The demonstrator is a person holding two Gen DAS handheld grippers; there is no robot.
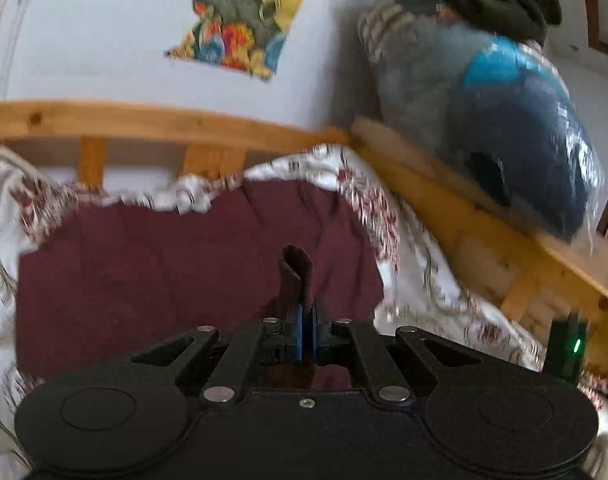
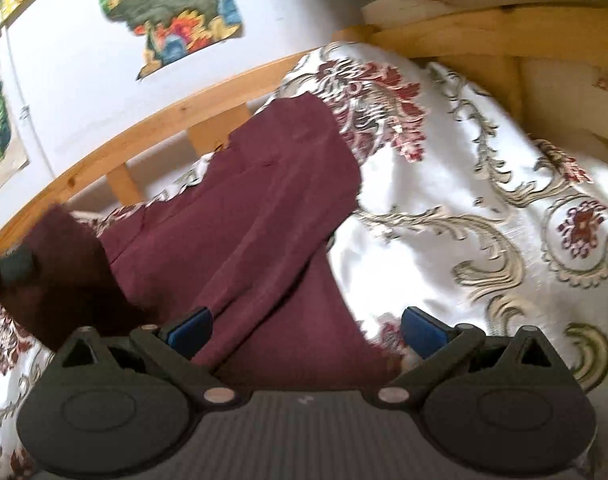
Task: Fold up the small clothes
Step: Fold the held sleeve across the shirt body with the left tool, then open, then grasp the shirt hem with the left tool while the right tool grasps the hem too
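A maroon garment (image 1: 152, 264) lies spread on a floral white bedspread (image 1: 419, 280). My left gripper (image 1: 305, 316) is shut on a pinched fold of the maroon cloth, which sticks up between its blue pads. In the right wrist view the same garment (image 2: 264, 216) runs up the middle of the bedspread (image 2: 483, 216). My right gripper (image 2: 304, 324) is open, its blue pads (image 2: 190, 330) wide apart with the garment's near edge lying between them. The left gripper (image 2: 8, 266) shows at the far left, lifting a dark corner of the cloth.
A wooden bed rail (image 1: 164, 124) runs along the far side and right (image 1: 483, 216). A plastic bag of clothes (image 1: 503, 120) rests on the right rail. A white wall with a colourful poster (image 1: 240, 16) stands behind. A small device with a green light (image 1: 567, 348) sits at right.
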